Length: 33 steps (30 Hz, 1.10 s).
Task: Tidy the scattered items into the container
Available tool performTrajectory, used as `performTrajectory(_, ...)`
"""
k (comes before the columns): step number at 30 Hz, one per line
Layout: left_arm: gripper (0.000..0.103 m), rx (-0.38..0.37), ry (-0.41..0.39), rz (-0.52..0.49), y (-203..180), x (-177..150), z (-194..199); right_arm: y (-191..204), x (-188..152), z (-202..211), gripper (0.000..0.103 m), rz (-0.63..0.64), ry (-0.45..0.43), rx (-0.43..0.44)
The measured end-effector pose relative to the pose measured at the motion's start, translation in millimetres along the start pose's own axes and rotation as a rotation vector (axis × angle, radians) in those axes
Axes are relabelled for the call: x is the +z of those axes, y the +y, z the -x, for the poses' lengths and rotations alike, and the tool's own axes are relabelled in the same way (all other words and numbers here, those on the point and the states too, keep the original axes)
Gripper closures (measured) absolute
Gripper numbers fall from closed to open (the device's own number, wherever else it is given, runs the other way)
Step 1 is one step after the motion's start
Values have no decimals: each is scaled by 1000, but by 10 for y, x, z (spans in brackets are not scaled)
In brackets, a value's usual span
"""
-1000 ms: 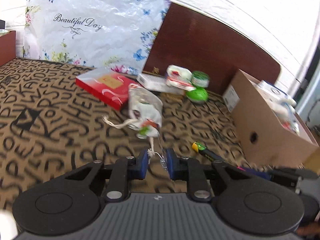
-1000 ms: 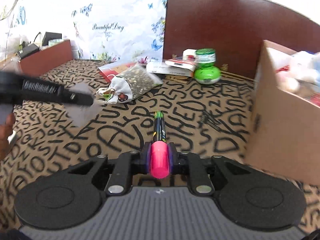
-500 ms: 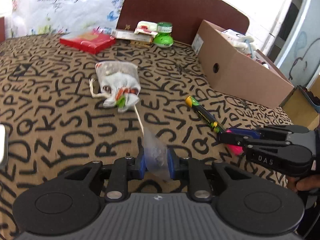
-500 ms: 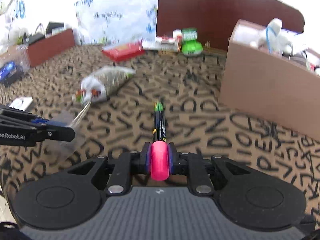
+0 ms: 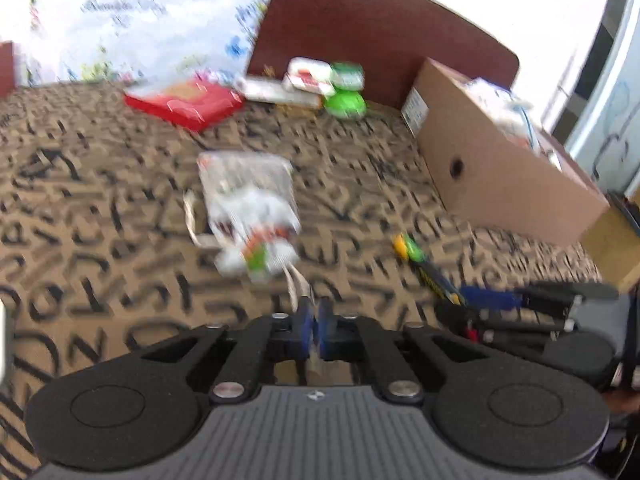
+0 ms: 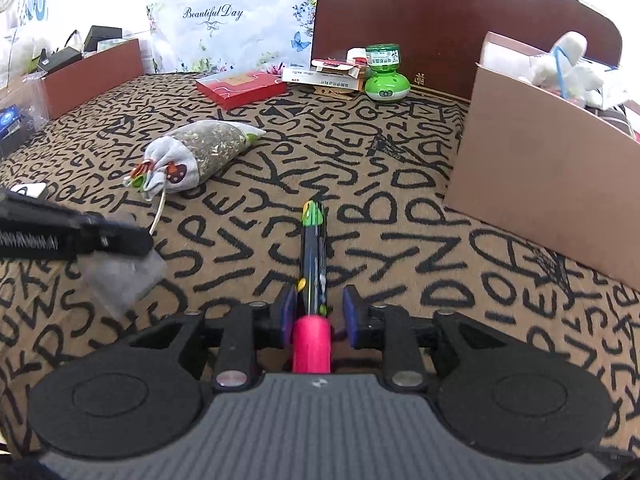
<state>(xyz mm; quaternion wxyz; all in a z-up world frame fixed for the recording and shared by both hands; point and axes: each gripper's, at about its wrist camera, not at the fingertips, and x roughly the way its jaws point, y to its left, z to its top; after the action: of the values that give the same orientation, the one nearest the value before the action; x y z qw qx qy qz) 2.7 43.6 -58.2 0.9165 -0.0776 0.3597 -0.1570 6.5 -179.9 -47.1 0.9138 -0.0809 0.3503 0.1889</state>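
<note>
Two hand-held grippers work over a worktop (image 6: 400, 208) covered in a brown cloth printed with black letters. The right gripper (image 6: 316, 310) has its blue pads spread, the jaws having just been opening; a black marker (image 6: 312, 256) with a pink cap and a green-yellow tip lies between them on the cloth, with a clear gap at the right pad, while contact at the left pad cannot be told. The left gripper (image 5: 315, 322), blurred in its own view, has just closed its jaws tight on a thin clear plastic bag (image 6: 124, 276), which hangs below its fingers at 9 o'clock in the right wrist view. A drawstring pouch (image 6: 196, 156) of dried filling lies at 11 o'clock of the marker, its cord trailing toward the left gripper. The cardboard box (image 6: 548, 184), already holding white items, stands at 2 o'clock. At 12 o'clock sit a red flat box (image 6: 240, 88), a green bottle (image 6: 386, 74) and a floral bag (image 6: 228, 16).
</note>
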Motion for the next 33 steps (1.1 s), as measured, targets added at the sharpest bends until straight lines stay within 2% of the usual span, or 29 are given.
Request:
performTrajectory(2,103,22,-42,17,56,122,54,4,26,-63,79,12,-6,0)
performTrajectory(3,103,26,-63,28,86,190,91,5,37,-81,89,10,-12,0)
performTrajectory(9,103,23,-213,71,155,545,434,25,86,33,90,-32,-69,16)
performTrajectory(13,103,35,-270,83,154,675,583,29,137,171,90,-29,-111,13)
performTrajectory(16,103,52,-274,81,154,695,593,26,150,236,90,-27,-124,15)
performTrajectory(20,102,53,-205,96,173,661,374,26,120,248,90,-33,-119,17)
performTrajectory(21,99,48,-177,103,183,639,306,24,111,247,90,-35,-117,17)
performTrajectory(22,82,40,-151,113,188,610,242,19,104,243,90,-37,-112,19)
performTrajectory(23,57,35,-129,121,188,589,179,16,93,245,89,-38,-109,20)
performTrajectory(24,40,35,-110,126,185,568,111,13,88,241,89,-37,-105,21)
performTrajectory(28,37,57,-35,76,143,519,-161,-11,73,173,89,-36,-83,18)
performTrajectory(31,26,94,28,50,145,518,-380,-16,60,88,89,-34,-57,20)
performTrajectory(33,24,112,53,24,142,535,-505,-17,54,28,89,-33,-45,24)
